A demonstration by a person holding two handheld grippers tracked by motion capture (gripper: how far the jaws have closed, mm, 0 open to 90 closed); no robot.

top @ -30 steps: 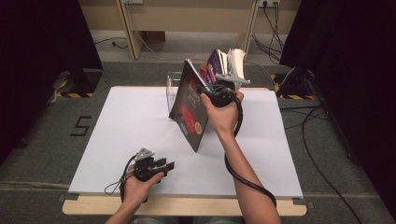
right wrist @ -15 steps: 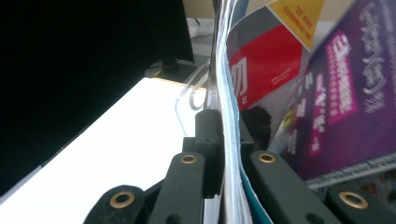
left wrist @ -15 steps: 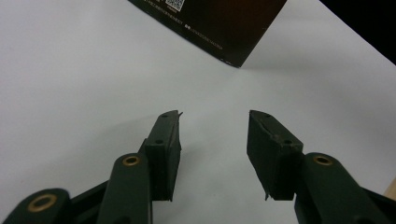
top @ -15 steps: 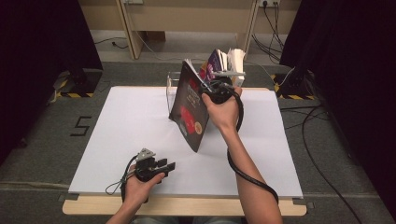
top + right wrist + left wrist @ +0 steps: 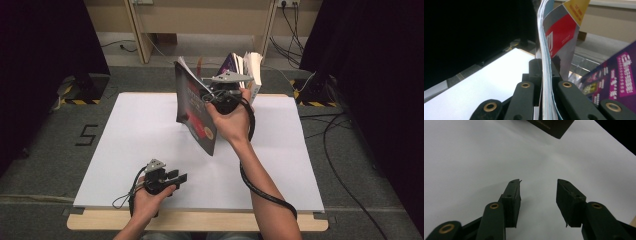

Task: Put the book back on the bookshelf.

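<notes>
A thin, glossy magazine with a dark cover and a red panel point(image 5: 196, 112) is held in the air above the far middle of the white-topped counter point(image 5: 130, 145), tilted, with its lower corner hanging toward the counter surface. It is clamped near its upper edge by the right gripper point(image 5: 216, 96); in the right gripper view the black jaws are seen pressed on the stack of pages point(image 5: 546, 82), having just been closing onto it. Just behind the magazine, at the far edge of the counter, a clear rack holding more upright magazines point(image 5: 247, 67), one with a purple cover, can be made out. The left gripper point(image 5: 176, 177) rests low near the front edge of the counter, well apart from the magazine, its jaws half open with nothing between them. The step in hand is judged to be lifting the magazine away from the rack. It would be done well if the grip is kept firm near the spine, so the floppy pages are not fanned or slipped, and if the drooping corner is carried clear of the counter.
</notes>
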